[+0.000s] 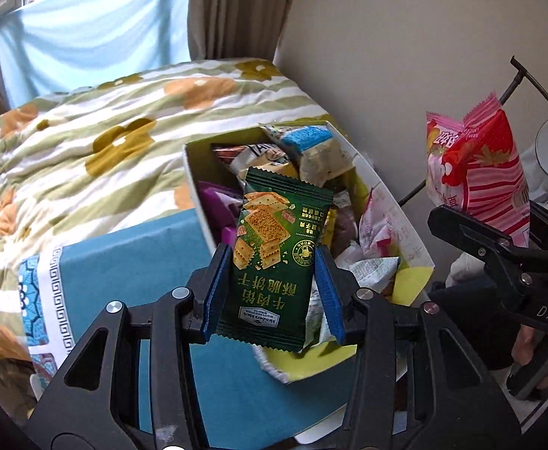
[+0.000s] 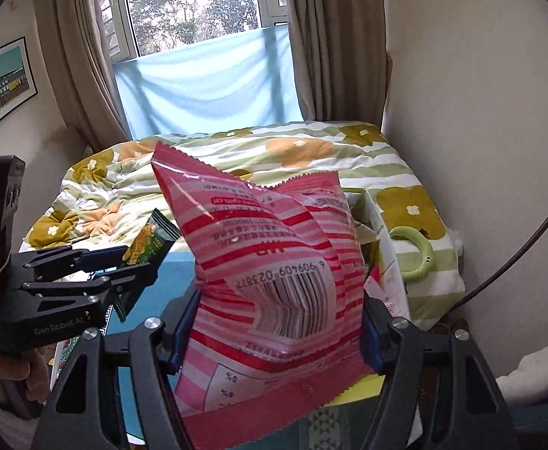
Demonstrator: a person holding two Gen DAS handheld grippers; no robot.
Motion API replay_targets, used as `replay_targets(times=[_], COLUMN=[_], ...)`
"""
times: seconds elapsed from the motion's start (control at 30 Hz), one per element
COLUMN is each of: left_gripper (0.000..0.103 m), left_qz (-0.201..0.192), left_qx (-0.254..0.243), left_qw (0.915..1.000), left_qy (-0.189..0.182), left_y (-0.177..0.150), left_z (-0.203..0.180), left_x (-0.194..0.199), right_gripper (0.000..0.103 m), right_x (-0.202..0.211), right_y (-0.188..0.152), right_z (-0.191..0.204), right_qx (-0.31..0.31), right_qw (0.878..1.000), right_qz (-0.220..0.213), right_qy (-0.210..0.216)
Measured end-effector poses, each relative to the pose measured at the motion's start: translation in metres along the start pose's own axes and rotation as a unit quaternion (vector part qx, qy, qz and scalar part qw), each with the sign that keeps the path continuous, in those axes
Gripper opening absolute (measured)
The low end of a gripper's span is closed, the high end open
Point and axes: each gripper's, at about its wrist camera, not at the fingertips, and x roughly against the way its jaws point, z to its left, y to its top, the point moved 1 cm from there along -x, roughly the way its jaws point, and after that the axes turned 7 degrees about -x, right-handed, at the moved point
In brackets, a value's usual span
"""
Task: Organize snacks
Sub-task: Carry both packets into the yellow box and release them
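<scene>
The left gripper (image 1: pixel 274 285) is clamped on a green packet (image 1: pixel 279 258), its blue pads (image 1: pixel 215 292) pressing both long sides. The packet stands upright above the near end of the box (image 1: pixel 401 202), print upside down to the camera: pictured crackers, gold Chinese characters, and a small white label reading "Member's Mark".

The right gripper (image 2: pixel 274 333) holds a pink bag (image 2: pixel 270 281) with red and white stripes, jaws partway open and closed on the puffy bag. Its back faces the camera, showing a barcode with digits ending "909409 02387", upside down, and a table with "%" marks near the bottom edge.

The white box lies on the bed, by its wall-side edge, crammed with mixed snack packets. A blue box (image 1: pixel 131 262) sits against its left side. The floral quilt (image 1: pixel 86 142) covers the bed. In the right view the left gripper's body reads "GenRobot.AI"; in the left view the right one shows "DAS".
</scene>
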Motion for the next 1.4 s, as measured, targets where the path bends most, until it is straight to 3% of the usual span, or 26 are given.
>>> replay_targets(times=[0.17,0.23,0.27,0.3,0.6,1.0,1.07,1.1,1.13,1.17,1.4], left_gripper=[0.043,0.060,0.088,0.103,0.103,0.103,0.103,0.103,0.103,0.103,0.103], left_qz=[0.028,0.035,0.037,0.035,0.036,0.024,0.026,0.027,0.028,0.029,0.021], left_qx=[0.034,0.043,0.049,0.056,0.087,0.109,0.115,0.118,0.121,0.123,0.123], left_qw=[0.9990,0.9983,0.9977,0.9970,0.9919,0.9835,0.9821,0.9815,0.9811,0.9810,0.9812], left_qy=[0.003,0.017,0.029,0.041,0.086,0.142,0.147,0.148,0.148,0.147,0.147], left_y=[0.007,0.007,0.004,0.003,-0.021,-0.034,-0.039,-0.041,-0.044,-0.047,-0.064], left_z=[-0.030,-0.037,-0.038,-0.039,-0.026,-0.017,-0.013,-0.012,-0.012,-0.011,-0.010], left_x=[-0.049,-0.062,-0.064,-0.064,-0.033,-0.002,-0.002,-0.002,-0.002,-0.002,0.013], right_gripper=[0.066,0.066,0.066,0.066,0.066,0.068,0.076,0.082,0.098,0.103,0.103], right_x=[-0.007,-0.013,-0.015,-0.017,-0.041,-0.072,-0.083,-0.087,-0.089,-0.088,-0.056], right_y=[0.011,0.015,0.016,0.016,0.016,0.035,0.033,0.032,0.030,0.027,0.007], right_z=[-0.041,-0.055,-0.062,-0.067,-0.089,-0.068,-0.066,-0.067,-0.067,-0.069,-0.070], right_qx=[0.005,0.009,0.010,0.012,0.027,0.068,0.067,0.066,0.063,0.061,0.054], right_qw=[1.000,0.999,0.999,0.999,0.995,0.990,0.990,0.990,0.990,0.991,0.995], right_qz=[0.014,0.023,0.027,0.032,0.067,0.092,0.095,0.095,0.094,0.093,0.054], right_qy=[0.020,0.027,0.032,0.036,0.069,0.085,0.084,0.084,0.081,0.078,0.062])
